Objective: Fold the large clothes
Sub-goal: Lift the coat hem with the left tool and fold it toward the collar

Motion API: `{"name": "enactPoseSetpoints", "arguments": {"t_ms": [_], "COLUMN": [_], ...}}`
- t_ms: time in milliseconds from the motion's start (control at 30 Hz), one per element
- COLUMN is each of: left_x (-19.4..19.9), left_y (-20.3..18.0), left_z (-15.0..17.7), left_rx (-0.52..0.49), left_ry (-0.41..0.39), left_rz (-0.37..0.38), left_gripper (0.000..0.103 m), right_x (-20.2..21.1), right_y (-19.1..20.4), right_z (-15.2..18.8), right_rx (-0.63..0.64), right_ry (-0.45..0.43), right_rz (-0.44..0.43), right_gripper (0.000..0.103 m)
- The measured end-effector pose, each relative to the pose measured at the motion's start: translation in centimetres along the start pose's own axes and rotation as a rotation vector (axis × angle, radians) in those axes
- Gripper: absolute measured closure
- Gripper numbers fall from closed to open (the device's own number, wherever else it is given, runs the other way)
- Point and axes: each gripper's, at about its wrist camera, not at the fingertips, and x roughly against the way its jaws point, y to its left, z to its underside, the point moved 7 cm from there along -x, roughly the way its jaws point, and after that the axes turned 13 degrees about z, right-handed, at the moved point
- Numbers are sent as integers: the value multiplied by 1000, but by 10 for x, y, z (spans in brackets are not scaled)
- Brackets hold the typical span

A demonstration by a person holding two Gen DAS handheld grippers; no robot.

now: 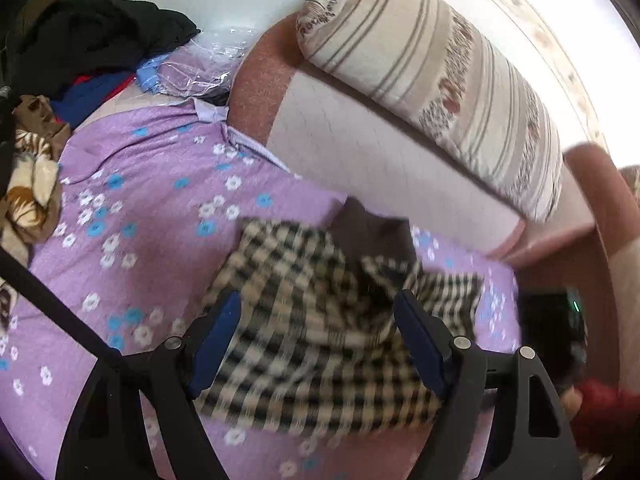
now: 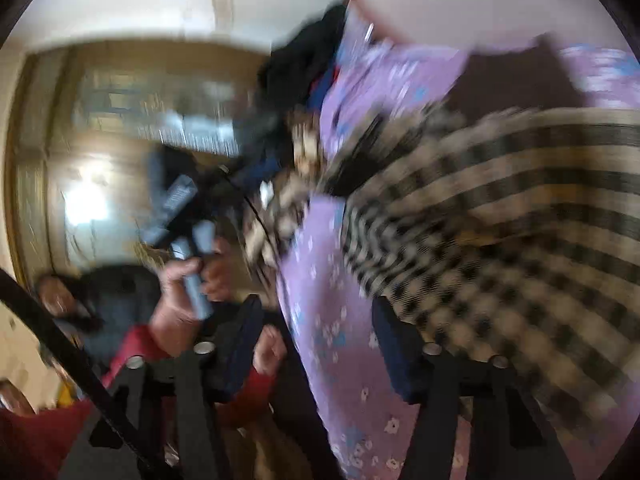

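1. My left gripper [image 1: 316, 340] stands wide, both blue pads clear of cloth; nothing is pinched between them. It hangs above the checked garment [image 1: 320, 320].
2. My right gripper [image 2: 316, 344] is parted too, with only the purple floral bedspread [image 2: 320, 320] showing in the gap. That view is badly smeared, so I cannot tell whether its right-hand pad brushes the check cloth beside it; I judge it holds nothing.
3. The checked garment lies crumpled on the bedspread [image 1: 140, 208], near the sofa-bed's back, a brown lining [image 1: 368, 232] turned out at its top. It is bunched, not flat.
4. Risk: with neither tool gripping, the garment settles as it likes. If I pinch into that heap, I may catch two layers at once and drag a twisted fold.
5. Risk: the garment's edges are blurred in both views. Guessing at a hem or sleeve could mean closing on the bedspread instead and pulling it up with the cloth.
6. Risk: my two tools are close together, so a hurried reach could knock one against the other.
7. Edges: the padded backrest [image 1: 380, 152] and striped bolster [image 1: 440, 60] close in just behind the garment; the armrest [image 1: 600, 208] hems the far-right corner.
8. Room: the bedspread is bare to the left of the garment, up to the blanket [image 1: 32, 184] and the dark clothes pile [image 1: 96, 32]. I judge that is where to spread it.
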Motion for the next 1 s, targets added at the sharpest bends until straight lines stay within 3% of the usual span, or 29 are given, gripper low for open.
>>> {"name": "enactPoseSetpoints", "arguments": {"t_ms": [133,233,300,333,400,467,500,600,667,767,800,867,900,933,1000], "left_x": [3,-20,-43,-58,-71,-73,-66,-45,-45,-66,-72,-82,-82,-78,-66], "left_y": [9,20,29,39,56,76,80,61,46,54,61,88,104,123,132], "left_z": [39,68,83,91,99,104,102,93,92,100,103,113,119,125,127], "left_rx": [8,37,43,65,70,88,98,87,-14,-6,-16,-44,-24,29,83], "left_ry": [37,102,143,176,198,212,184,103,127,207,230,300,327,337,308], "left_rz": [5,37,17,-2,-97,-210,-229,-139,-162,-155,-189,-320,-368,-408,-391], "left_gripper": [25,25,25,25,25,26,26,26,26,26,26,26,26,26,27], "right_x": [-67,-101,-91,-78,-51,-22,-6,27,34,20,17,1,-3,-6,-4], "right_y": [16,-1,-26,-48,-85,-111,-113,-81,-58,-41,-45,-50,-65,-81,-120], "right_z": [-17,-48,-84,-105,-132,-142,-141,-113,-75,4,32,59,69,79,95], "right_rx": [76,68,29,-59,-191,-233,-216,-80,10,218,264,302,318,308,234], "right_ry": [104,135,43,-24,-140,-205,-222,-208,-128,6,63,87,101,125,161], "right_rz": [55,134,207,232,288,423,433,379,315,391,397,451,513,552,595], "right_gripper": [59,66,66,66,66,66,66,66,63,63,69,71,72,80,91]}}
